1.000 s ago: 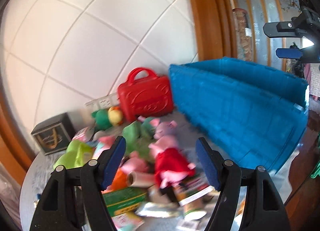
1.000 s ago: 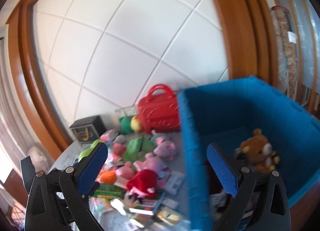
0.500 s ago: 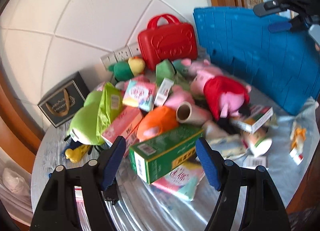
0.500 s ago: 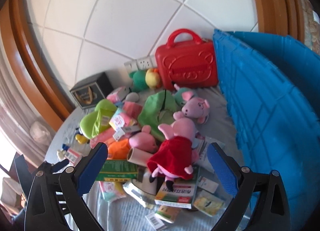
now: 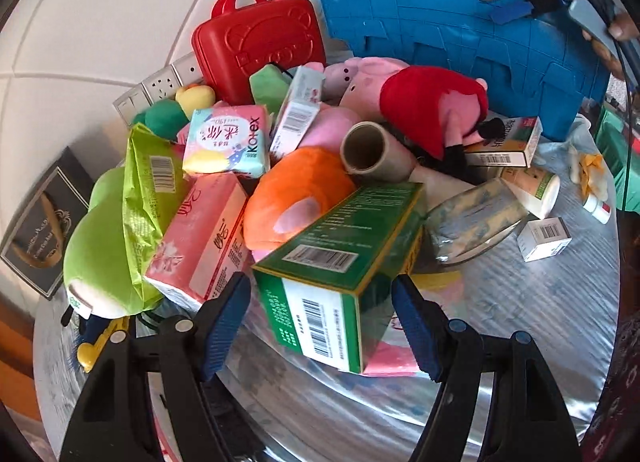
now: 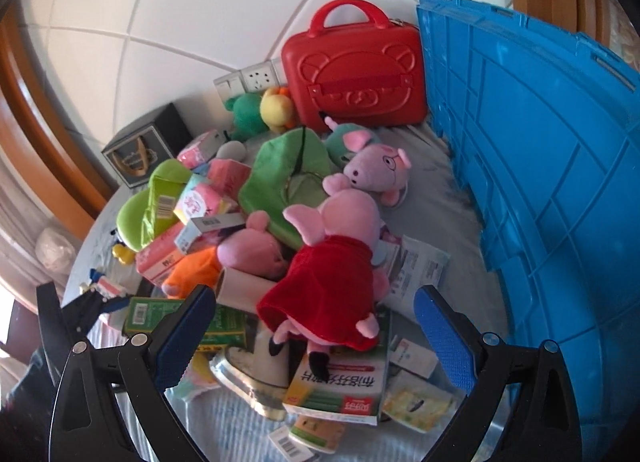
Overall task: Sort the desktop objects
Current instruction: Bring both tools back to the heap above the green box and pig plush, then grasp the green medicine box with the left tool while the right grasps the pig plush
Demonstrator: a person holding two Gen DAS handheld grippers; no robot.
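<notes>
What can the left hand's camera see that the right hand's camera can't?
Only the left wrist view shows the small white barcode box and the open end of the cardboard tube. Only the right wrist view shows the pig plush with glasses. Both show the red case, the blue crate, the pig plush in a red dress and the green box.

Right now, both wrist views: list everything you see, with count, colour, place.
crate: 1, blue, right edge of table
suitcase: 1, red, upright at wall
pig plush: 1, pink, red dress, atop pile
small pig plush: 1, pale pink, behind it
green box: 1, front of pile, between left jaws
cardboard tube: 1, brown, pile centre
orange plush: 1, beside tube
black box: 1, far left at wall
left gripper: open
right gripper: open
</notes>
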